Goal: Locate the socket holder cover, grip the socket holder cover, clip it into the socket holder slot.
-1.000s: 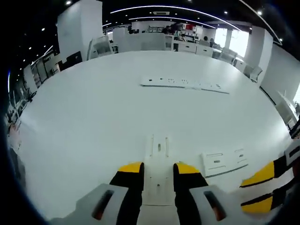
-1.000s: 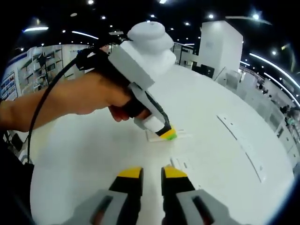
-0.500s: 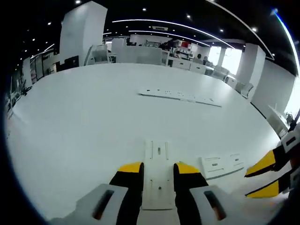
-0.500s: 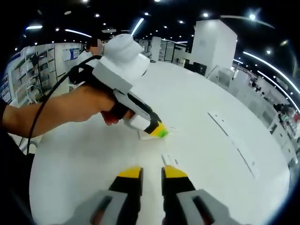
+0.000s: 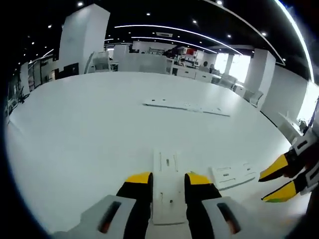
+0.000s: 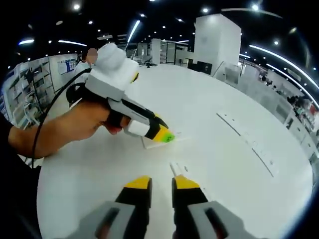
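Left claw (image 5: 168, 179) is clamped on the cover (image 5: 167, 191): a flat white plastic strip pinched between the yellow-tipped jaws. I see its far end sticking out past the tips, with two small slots near that end. Long axis runs straight ahead along the jaws. It sits low over the table (image 5: 89, 124); I can't tell if it touches.

Just right of the left claw lies the holder (image 5: 233, 175), a short white piece with rectangular openings, flat on the table, long axis roughly crosswise to the cover. Right claw (image 5: 279, 184) comes in at the right edge there, jaws slightly apart.

Far ahead a long white strip (image 5: 187, 106) lies across the table.

Right claw (image 6: 161, 183): jaws nearly together with a thin gap, nothing between them. The holder (image 6: 177, 168) lies just past its tips. The hand (image 6: 89, 122) holds the left claw (image 6: 164, 136) ahead, gripping the cover (image 6: 152, 143).
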